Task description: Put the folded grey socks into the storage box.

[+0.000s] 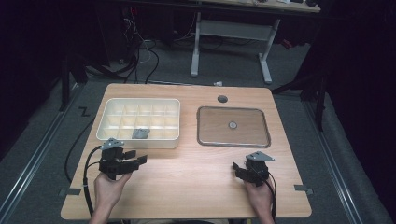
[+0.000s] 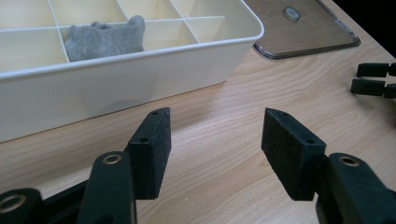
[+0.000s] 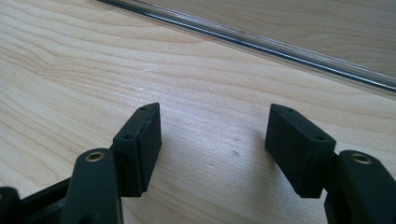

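A cream divided organiser box (image 1: pixel 108 134) stands at the table's back left, with a grey cloth item (image 1: pixel 140 133) in one front compartment. The left gripper view shows that grey item (image 2: pixel 103 39) behind the box's front wall (image 2: pixel 116 88). My left gripper (image 1: pixel 138 157) hovers just in front of the box, jaws open and empty (image 2: pixel 215 149). My right gripper (image 1: pixel 236 168) rests low over the wood at the front right, open with nothing between its jaws (image 3: pixel 212 147). A clear lid (image 1: pixel 233 126) with a round knob lies flat at the back right.
The lid's edge (image 3: pixel 261 44) runs across the top of the right gripper view. A round cable hole (image 1: pixel 222 99) sits near the table's back edge. Bare wood lies between the two grippers. A white-legged desk and cables stand beyond the table.
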Available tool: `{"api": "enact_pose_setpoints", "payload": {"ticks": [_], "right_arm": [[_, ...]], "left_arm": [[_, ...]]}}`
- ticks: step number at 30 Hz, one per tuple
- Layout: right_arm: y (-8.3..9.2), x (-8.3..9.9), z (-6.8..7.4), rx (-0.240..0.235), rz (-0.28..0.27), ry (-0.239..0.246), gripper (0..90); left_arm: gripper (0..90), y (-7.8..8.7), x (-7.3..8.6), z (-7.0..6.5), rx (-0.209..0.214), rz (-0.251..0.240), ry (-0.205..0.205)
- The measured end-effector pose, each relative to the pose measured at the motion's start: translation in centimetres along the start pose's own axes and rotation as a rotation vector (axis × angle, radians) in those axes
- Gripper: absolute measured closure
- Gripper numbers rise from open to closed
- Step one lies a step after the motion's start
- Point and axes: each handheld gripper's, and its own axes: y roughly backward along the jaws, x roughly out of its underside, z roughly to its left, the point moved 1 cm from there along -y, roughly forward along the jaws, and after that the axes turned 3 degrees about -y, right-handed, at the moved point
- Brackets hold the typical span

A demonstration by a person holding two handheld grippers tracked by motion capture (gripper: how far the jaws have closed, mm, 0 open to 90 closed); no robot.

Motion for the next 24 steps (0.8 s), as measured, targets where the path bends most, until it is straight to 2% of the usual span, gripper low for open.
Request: {"api": "enact_pose_setpoints", "payload": {"ticks": [12,24], "right_arm": [[0.0,0.0,0.0,0.0,0.0,0.0,36.5],[0.0,0.0,0.0,0.0,0.001,-0.001,36.4]], "left_arm": [[41.4,-1.7,0.6,-0.8,0.024,0.015,-0.009],[39.9,-2.7,1.2,-1.0,0.019,0.031,-0.017]]}}
